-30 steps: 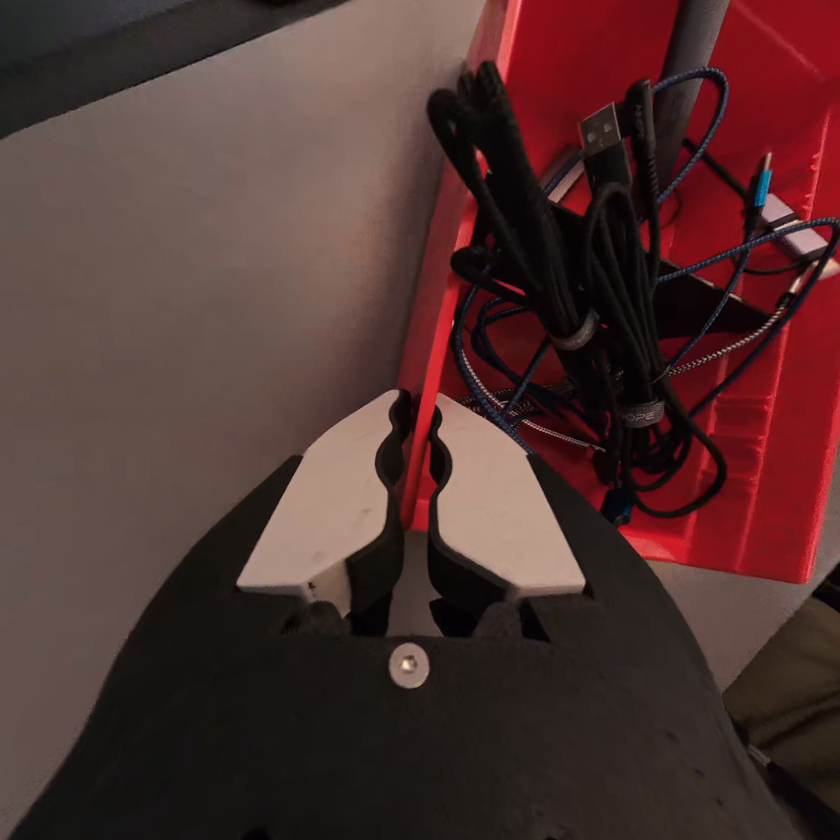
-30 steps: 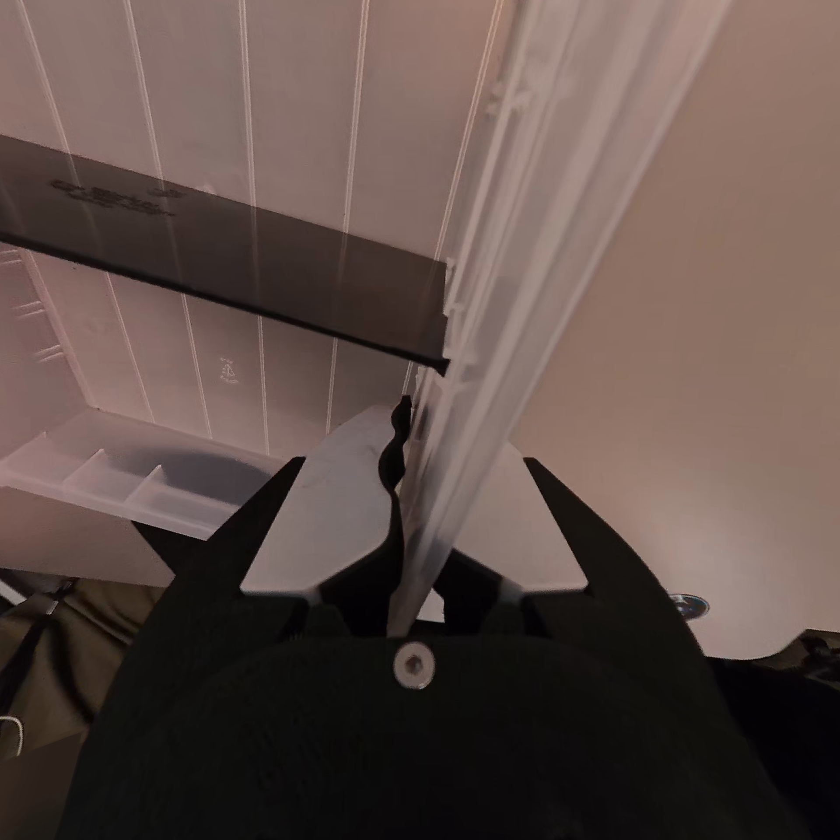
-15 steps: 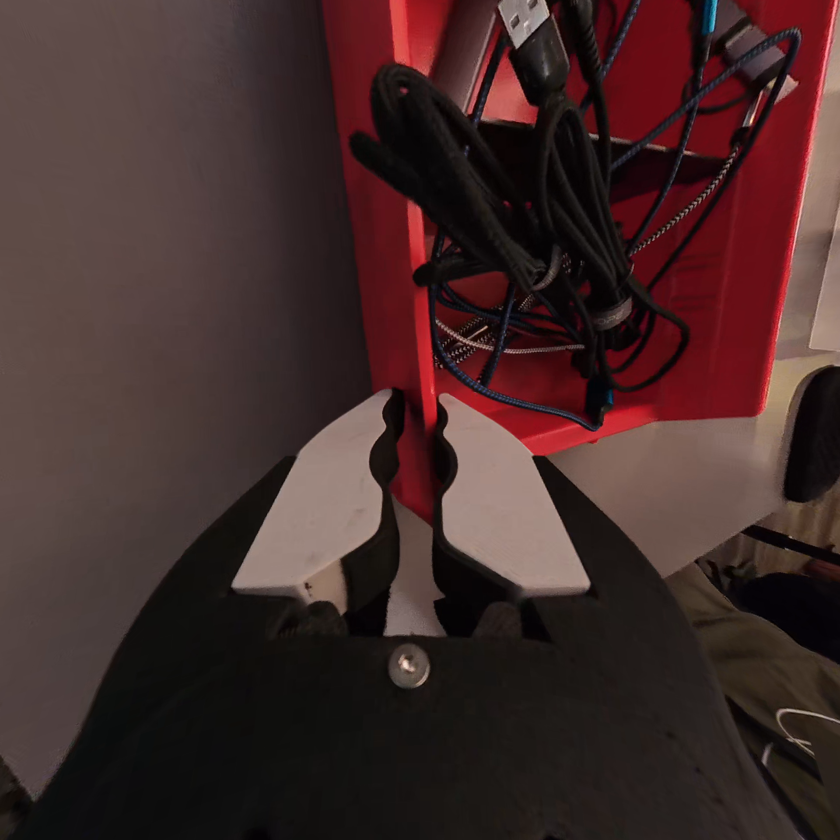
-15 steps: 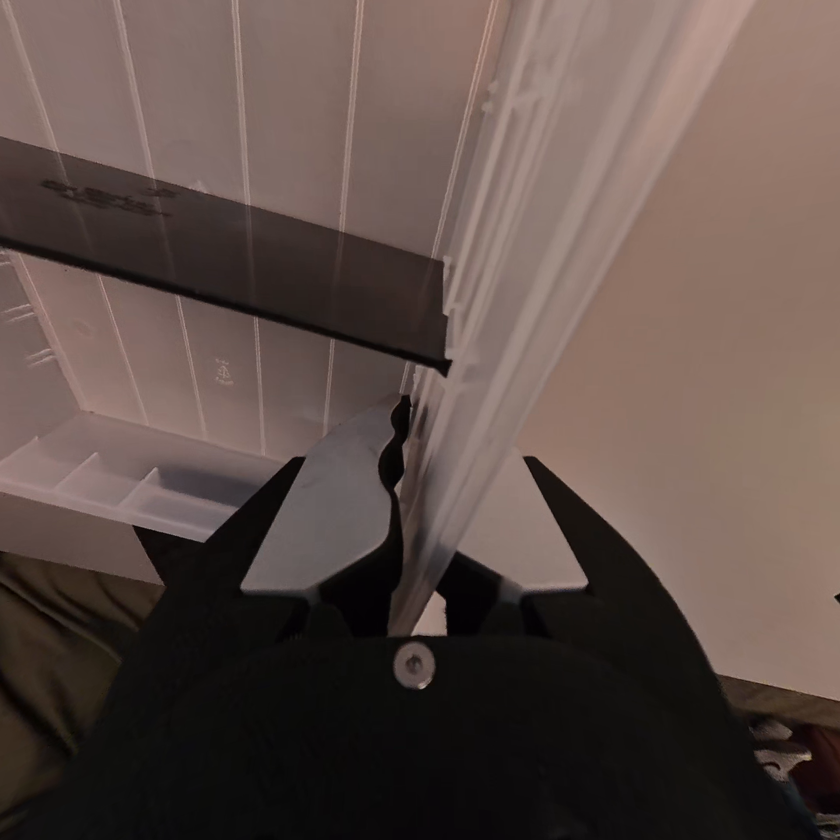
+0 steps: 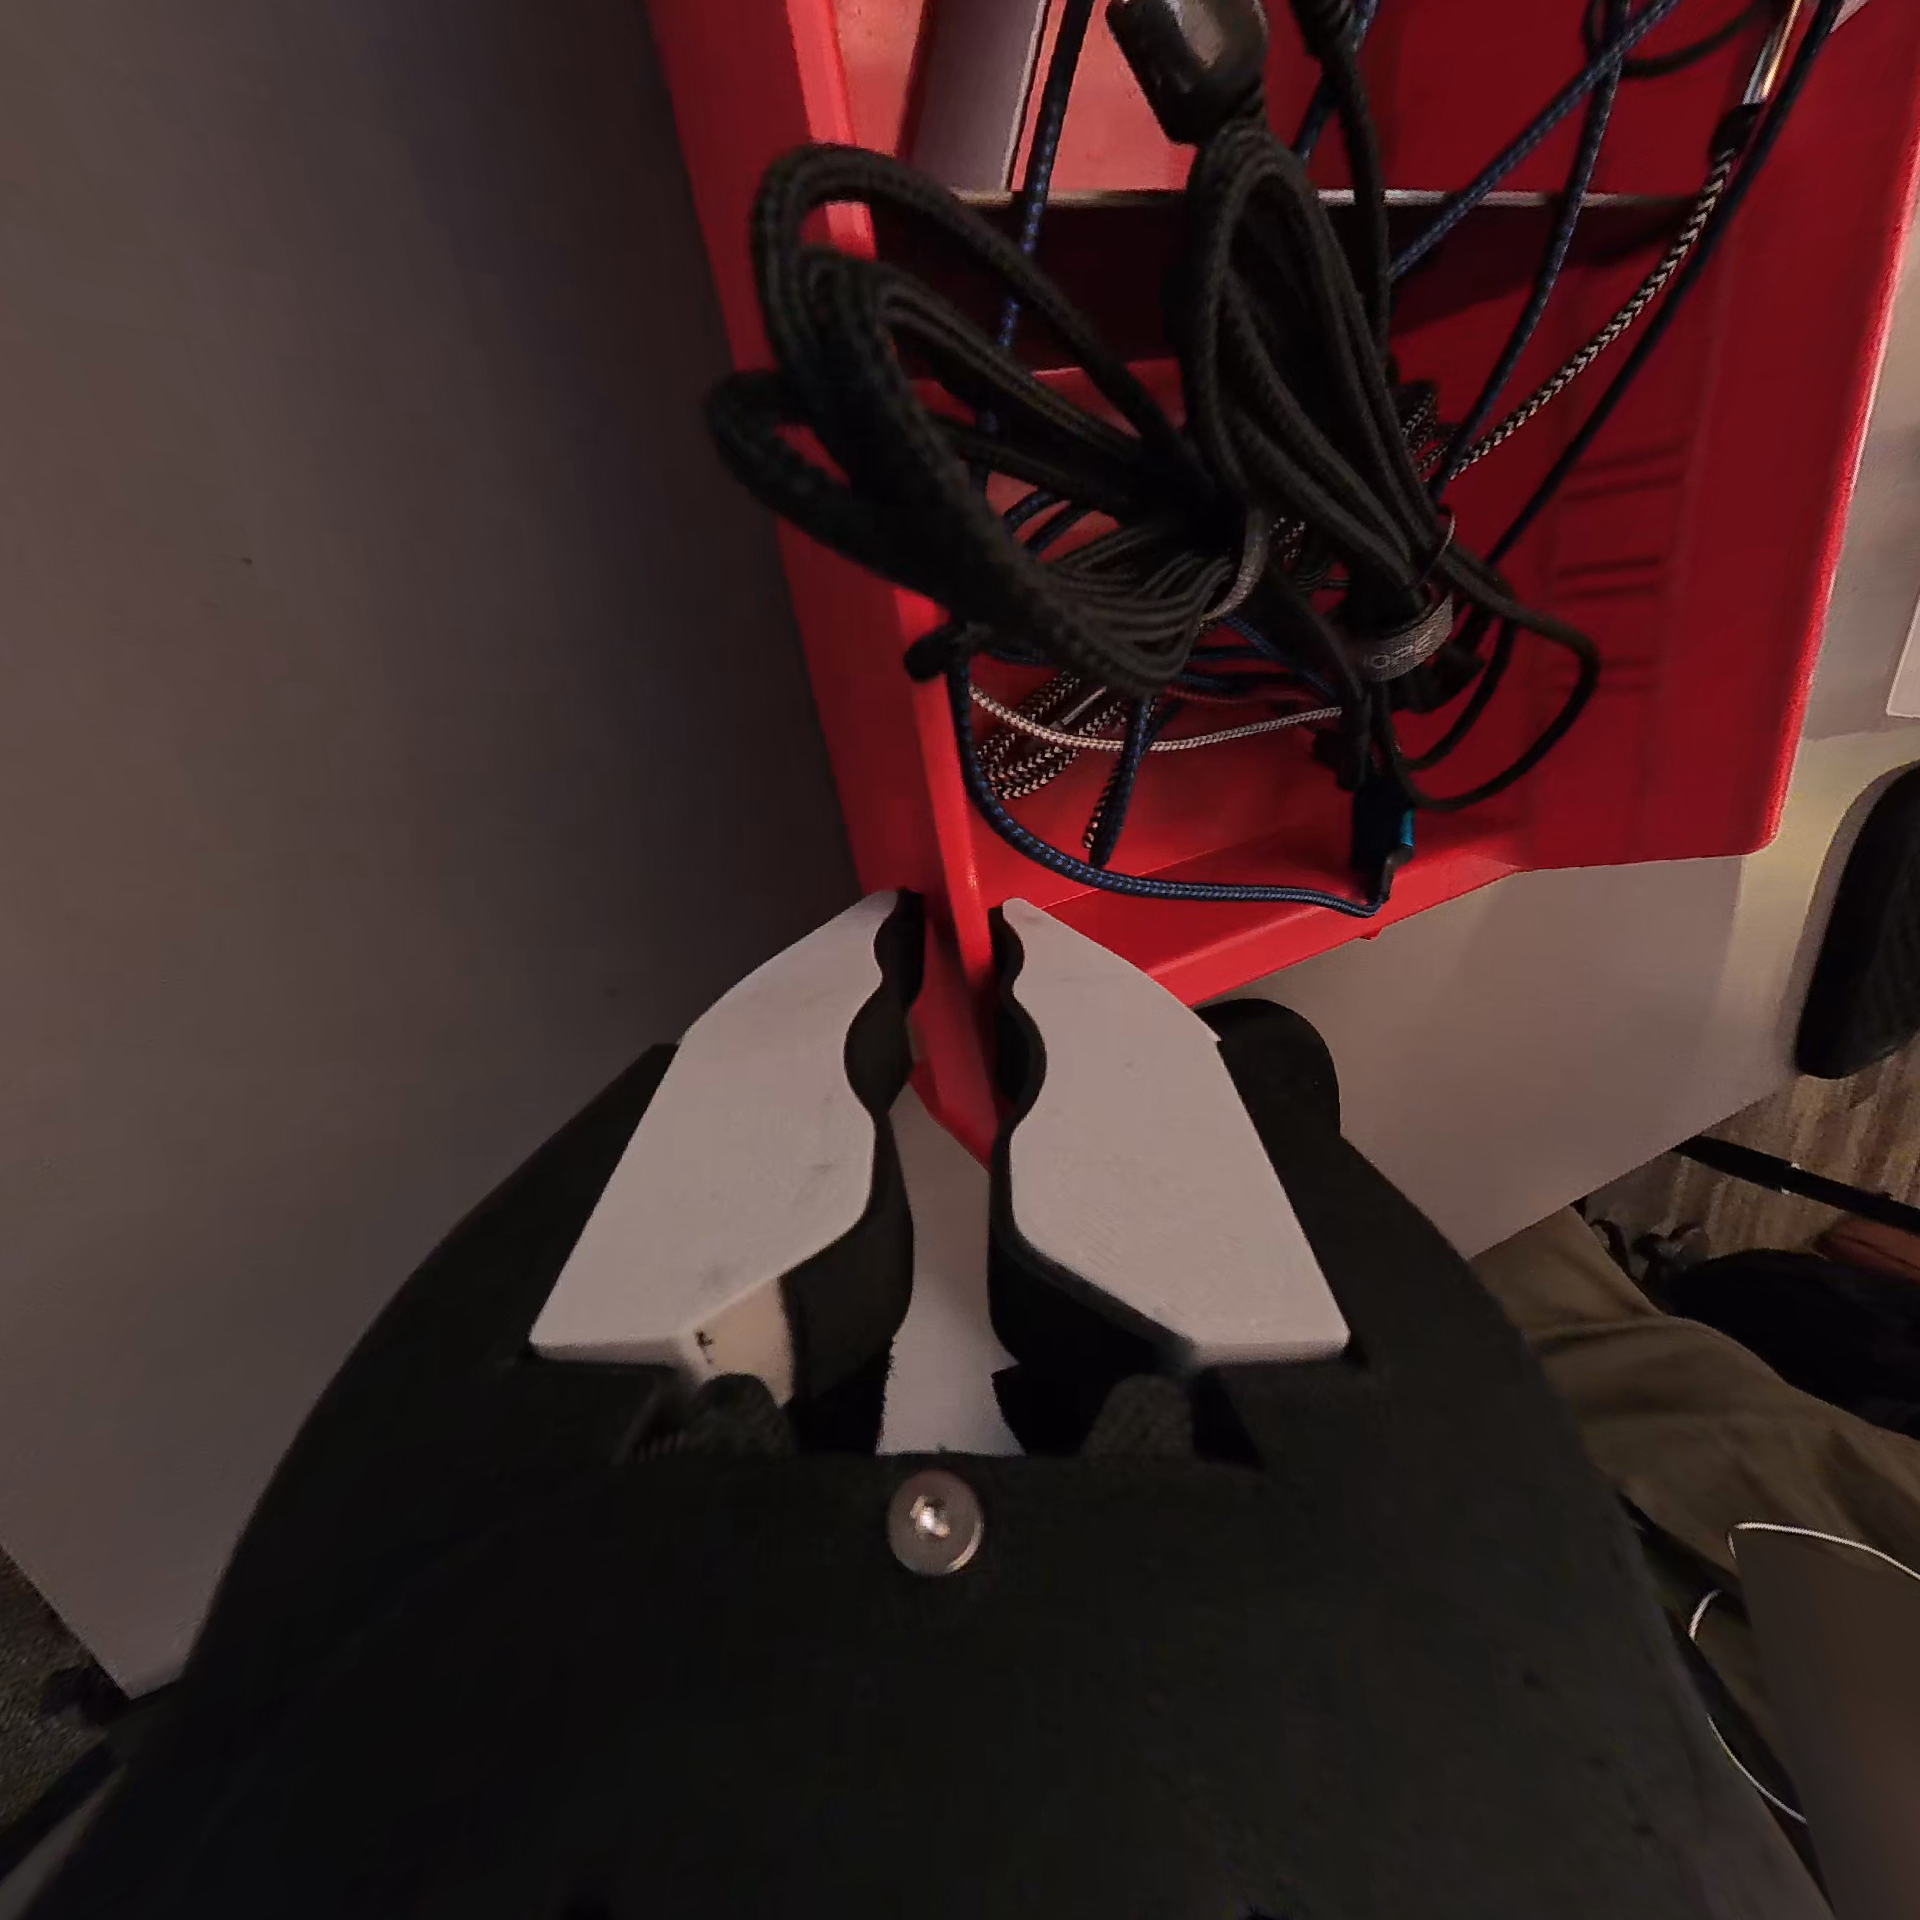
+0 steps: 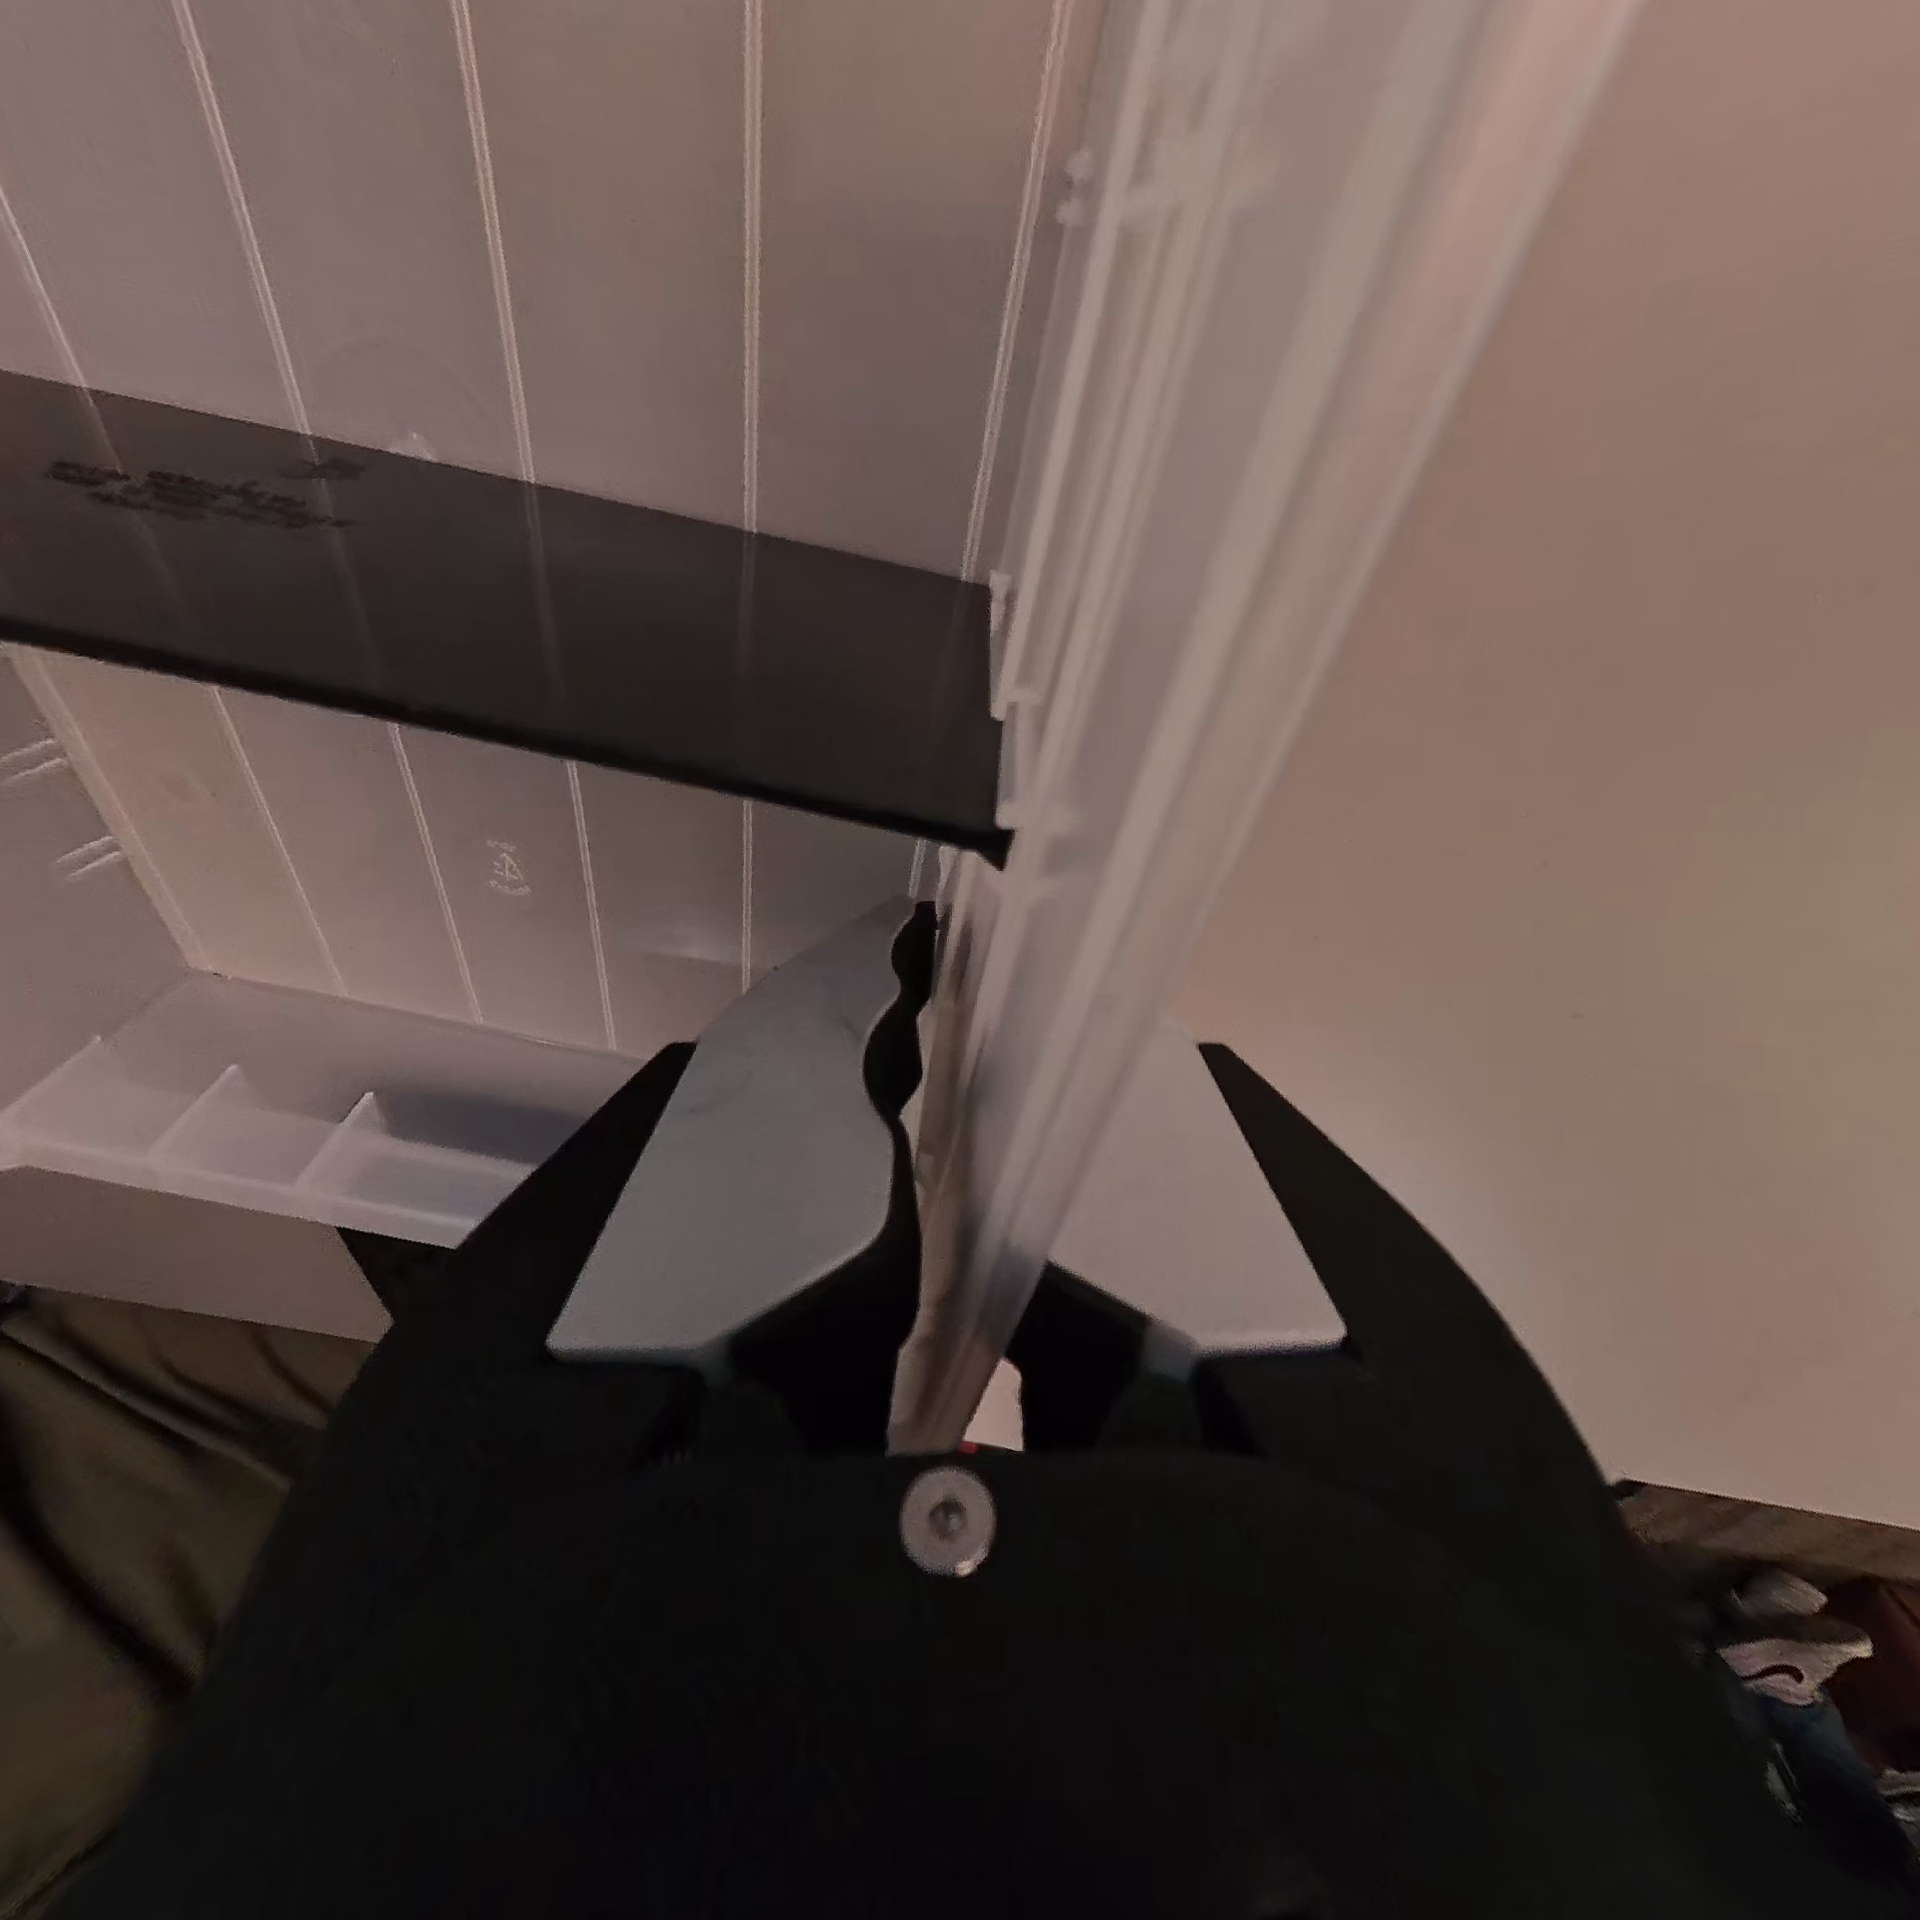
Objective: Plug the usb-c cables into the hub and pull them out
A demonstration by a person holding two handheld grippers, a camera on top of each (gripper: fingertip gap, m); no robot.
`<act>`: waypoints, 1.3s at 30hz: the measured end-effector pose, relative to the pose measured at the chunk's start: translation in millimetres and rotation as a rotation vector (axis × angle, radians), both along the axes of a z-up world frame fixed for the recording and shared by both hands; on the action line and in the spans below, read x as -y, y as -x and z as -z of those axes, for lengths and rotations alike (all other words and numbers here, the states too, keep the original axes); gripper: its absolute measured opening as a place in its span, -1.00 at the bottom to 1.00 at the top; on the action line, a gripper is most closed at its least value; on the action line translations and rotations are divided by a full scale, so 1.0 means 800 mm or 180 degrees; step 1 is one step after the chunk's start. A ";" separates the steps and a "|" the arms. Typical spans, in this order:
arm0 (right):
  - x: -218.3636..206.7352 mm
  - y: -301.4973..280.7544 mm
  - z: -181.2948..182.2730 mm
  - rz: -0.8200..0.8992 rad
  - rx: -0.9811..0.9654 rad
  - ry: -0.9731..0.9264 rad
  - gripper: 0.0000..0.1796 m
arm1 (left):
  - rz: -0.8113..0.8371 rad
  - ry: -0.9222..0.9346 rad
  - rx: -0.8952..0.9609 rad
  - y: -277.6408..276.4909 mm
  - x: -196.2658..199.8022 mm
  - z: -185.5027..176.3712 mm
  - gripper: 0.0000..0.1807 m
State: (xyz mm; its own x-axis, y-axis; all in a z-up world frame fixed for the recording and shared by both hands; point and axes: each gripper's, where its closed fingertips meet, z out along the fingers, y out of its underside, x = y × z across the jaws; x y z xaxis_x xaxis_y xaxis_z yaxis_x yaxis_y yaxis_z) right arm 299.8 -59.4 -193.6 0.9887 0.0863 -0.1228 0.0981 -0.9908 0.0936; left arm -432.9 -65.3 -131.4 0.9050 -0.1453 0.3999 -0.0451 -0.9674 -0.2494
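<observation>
Item: red bin [image 5: 1704, 540], rigid plastic, standing on a pale worktop [image 5: 364, 623].
- Contents: a tangle of usb-c cables [image 5: 1195, 540]. These are black braided coils bound with grey straps [image 5: 1405, 649], plus blue and silver-white braided leads.
- Position: the tangle lies toward 1 o'clock from the left gripper [image 5: 956, 914].
- A blue-shelled plug [image 5: 1387, 842] lies at the tangle's 5 o'clock edge.
- Hub: not identifiable in either view.

Left gripper: fingers [image 5: 769, 1132] clenched on the bin's near wall at its corner.

Right gripper [image 6: 940, 914]: fingers [image 6: 769, 1143] clenched on the side wall of a clear bin [image 6: 1101, 727], which has a black divider [image 6: 499, 644] at 10 o'clock.

Handling, judged:
- The cables are probably light and limp, and likely to snag each other when one is lifted.
- The braid should grip well.
- Take hold at the stiff plug shell, not the cord.
- Metal tips are small and bend-prone, so insert them straight.
</observation>
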 end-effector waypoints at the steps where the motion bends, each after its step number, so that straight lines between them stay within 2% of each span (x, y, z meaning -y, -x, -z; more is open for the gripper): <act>1: 0.000 0.000 0.000 0.0007 0.0019 0.0000 -0.94 | -0.0001 0.0002 0.0009 0.000 0.000 0.000 -0.87; 10: 0.004 0.003 0.000 0.0016 0.0020 -0.0016 -0.93 | 0.0022 -0.0025 0.0017 0.002 -0.002 0.000 -0.87; 15: 0.004 -0.003 -0.001 -0.0112 0.0222 -0.0060 -0.82 | -0.0096 -0.0060 0.0147 0.003 -0.003 -0.005 -0.87; 20: 0.003 -0.010 -0.007 -0.0322 0.0540 -0.0162 -0.50 | -0.0427 -0.0572 0.0077 0.026 -0.015 -0.045 -0.74; 23: -0.012 -0.018 -0.034 -0.0327 0.0723 -0.0492 -0.49 | -0.0494 -0.1159 0.0016 0.032 -0.024 -0.090 -0.67; 27: -0.045 -0.013 -0.106 -0.0349 0.0765 -0.1328 -0.49 | -0.0056 -0.2444 -0.0068 0.002 -0.040 -0.177 -0.65; 29: -0.067 -0.003 -0.161 -0.0434 0.0845 -0.2013 -0.49 | 0.0301 -0.3127 -0.0119 -0.028 -0.040 -0.214 -0.54; 31: -0.087 0.025 -0.227 -0.0586 0.0798 -0.2910 -0.49 | 0.0628 -0.3672 -0.0171 -0.061 -0.034 -0.231 -0.34; 33: -0.091 0.064 -0.289 -0.0759 0.0633 -0.3750 -0.47 | 0.1045 -0.4018 -0.0239 -0.095 -0.029 -0.230 -0.27; 36: -0.079 0.119 -0.359 -0.0981 0.0478 -0.4861 -0.16 | 0.1665 -0.3422 -0.0373 -0.128 -0.025 -0.180 -0.20; 37: -0.071 0.137 -0.377 -0.1057 0.0467 -0.5196 -0.17 | 0.1837 -0.3197 -0.0485 -0.133 -0.026 -0.161 -0.26; 39: -0.054 0.177 -0.404 -0.1312 0.0407 -0.5752 -0.22 | 0.2134 -0.2904 -0.0806 -0.139 -0.032 -0.124 -0.26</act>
